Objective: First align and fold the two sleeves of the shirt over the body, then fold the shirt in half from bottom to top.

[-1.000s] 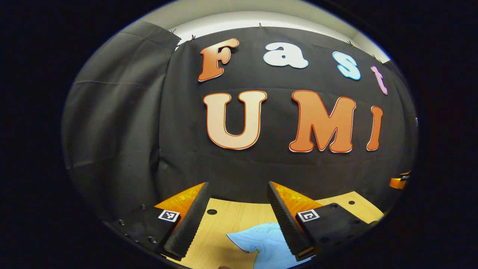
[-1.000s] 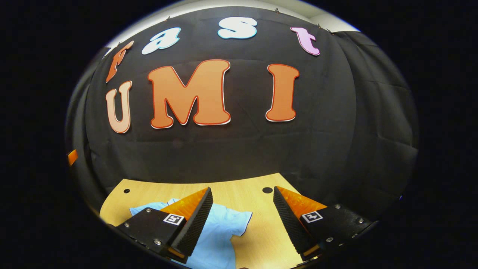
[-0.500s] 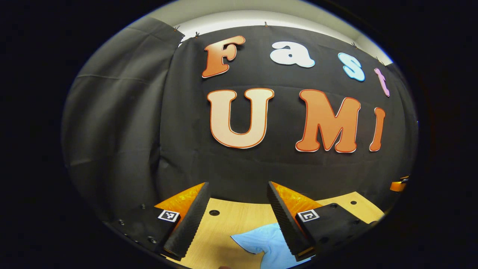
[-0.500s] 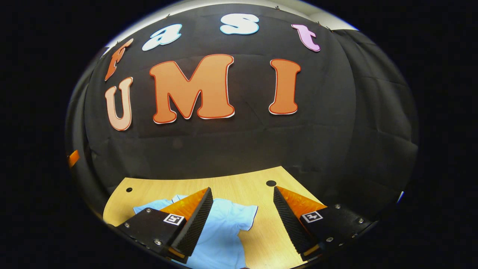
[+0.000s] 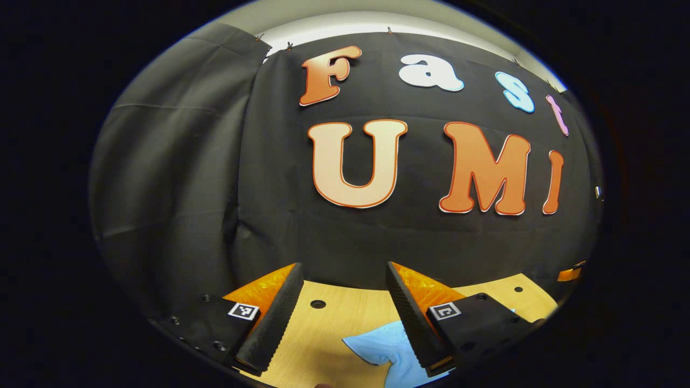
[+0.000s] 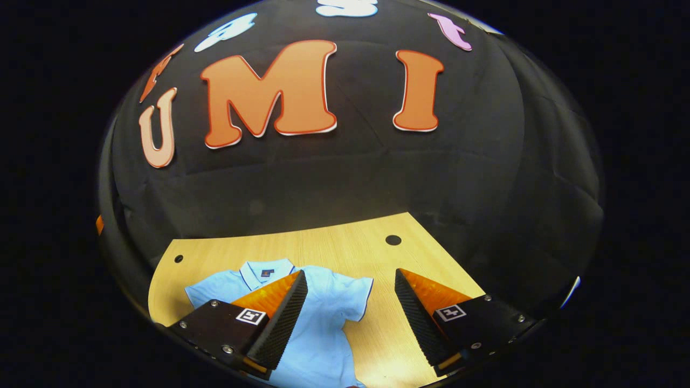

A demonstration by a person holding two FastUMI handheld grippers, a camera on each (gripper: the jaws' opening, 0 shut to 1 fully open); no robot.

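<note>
**Both grippers spread above the table, shirt lying flat and unfolded**

In the left gripper view, the left gripper (image 5: 342, 318) hangs over the pale wooden table with round holes (image 5: 334, 323), its two fingers spread wide with nothing between them. One short sleeve of the light blue polo shirt (image 5: 377, 347) lies on the wood at about five o'clock from the gap, partly hidden behind the right-hand finger. A round hole in the tabletop sits at twelve o'clock, just beyond the fingertips, and the black cloth wall (image 5: 178, 178) rises behind the table's far edge.

In the right gripper view, the right gripper (image 6: 350, 318) is likewise held above the table (image 6: 377, 253), fingers set wide apart and gripping nothing. The shirt (image 6: 329, 307) lies face up, collar toward the wall, both sleeves out to the sides. Its body runs under the left-hand finger at around nine o'clock, and the nearer sleeve reaches into the gap between the fingers. Bare wood lies at three o'clock.
</note>
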